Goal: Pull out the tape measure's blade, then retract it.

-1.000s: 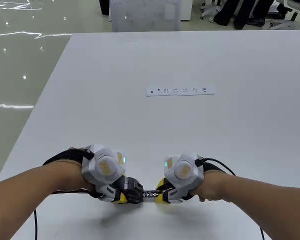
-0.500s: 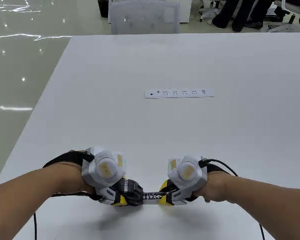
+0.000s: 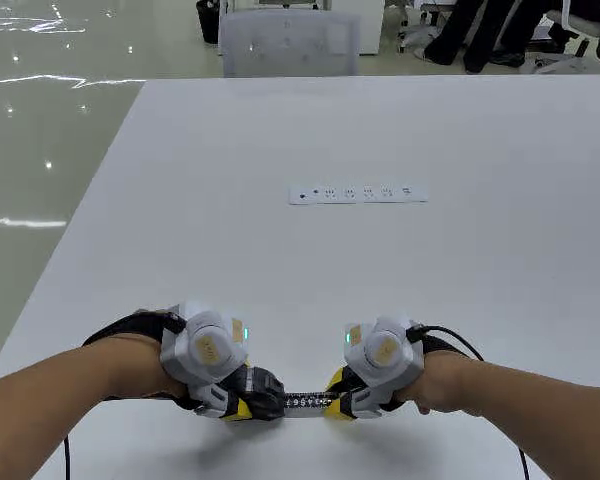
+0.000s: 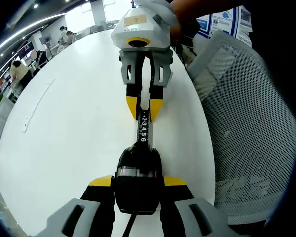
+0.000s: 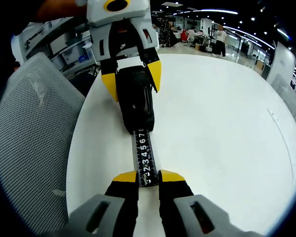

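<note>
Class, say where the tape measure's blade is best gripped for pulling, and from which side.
Grip the blade at its free tip, coming in line with it, opposite the black case, as the right gripper does: it is a thin, straight strip.

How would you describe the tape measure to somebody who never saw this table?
At the white table's near edge, the left claw and the right claw face each other. The tape measure is the black case in the left one, its numbered blade running to the right one.
</note>
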The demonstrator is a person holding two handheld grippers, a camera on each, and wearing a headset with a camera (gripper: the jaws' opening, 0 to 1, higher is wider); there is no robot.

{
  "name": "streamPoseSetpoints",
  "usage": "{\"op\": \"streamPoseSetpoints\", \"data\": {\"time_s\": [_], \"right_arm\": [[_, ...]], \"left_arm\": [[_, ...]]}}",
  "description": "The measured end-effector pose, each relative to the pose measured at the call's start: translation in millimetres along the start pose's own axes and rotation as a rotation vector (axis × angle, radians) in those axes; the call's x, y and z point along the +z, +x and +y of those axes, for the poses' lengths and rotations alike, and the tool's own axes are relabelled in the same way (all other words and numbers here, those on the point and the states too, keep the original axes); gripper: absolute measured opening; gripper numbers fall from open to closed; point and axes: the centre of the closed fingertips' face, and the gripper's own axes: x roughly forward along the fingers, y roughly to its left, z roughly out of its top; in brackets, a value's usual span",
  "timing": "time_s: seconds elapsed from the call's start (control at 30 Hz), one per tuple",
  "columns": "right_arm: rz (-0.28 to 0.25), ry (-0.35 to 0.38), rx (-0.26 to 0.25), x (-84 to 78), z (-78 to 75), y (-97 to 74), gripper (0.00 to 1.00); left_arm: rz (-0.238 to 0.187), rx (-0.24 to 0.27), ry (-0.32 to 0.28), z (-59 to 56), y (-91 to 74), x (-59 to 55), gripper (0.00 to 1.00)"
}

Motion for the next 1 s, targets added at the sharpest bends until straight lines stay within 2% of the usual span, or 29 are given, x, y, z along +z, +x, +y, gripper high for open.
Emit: {"op": "streamPoseSetpoints", "data": {"time_s": [1.0], "right_arm": [[0.006,0.003,0.003,-10.3,0.0,-9.8,0.13]], "left_arm": [[-0.002,0.0,-0.014,0.1,-0.7,-0.8,0.32]]}}
